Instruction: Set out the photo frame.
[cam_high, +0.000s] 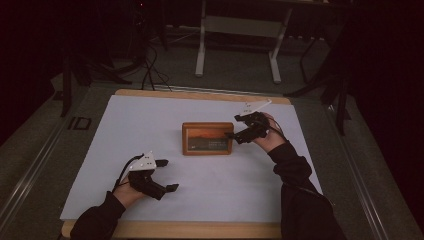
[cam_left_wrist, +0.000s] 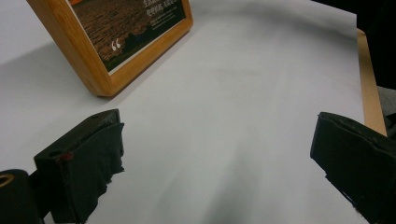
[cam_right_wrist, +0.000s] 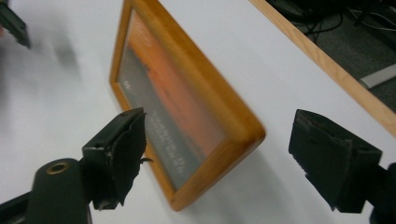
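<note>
Two wide-open jaws of the right gripper (cam_high: 234, 127) straddle the near right end of the picture frame (cam_high: 207, 138), gripping nothing yet. The frame lies mid-table, long axis left to right, on the white sheet (cam_high: 150, 125). The left gripper (cam_high: 167, 175), jaws also spread and empty, waits well apart, nearer the person. The right gripper view shows the frame's corner (cam_right_wrist: 243, 135) between the jaws; the high view hides that gap.

frame (cam_high: 207, 138): smooth wood, glossy print | table cover (cam_high: 150, 125): matt white
</note>
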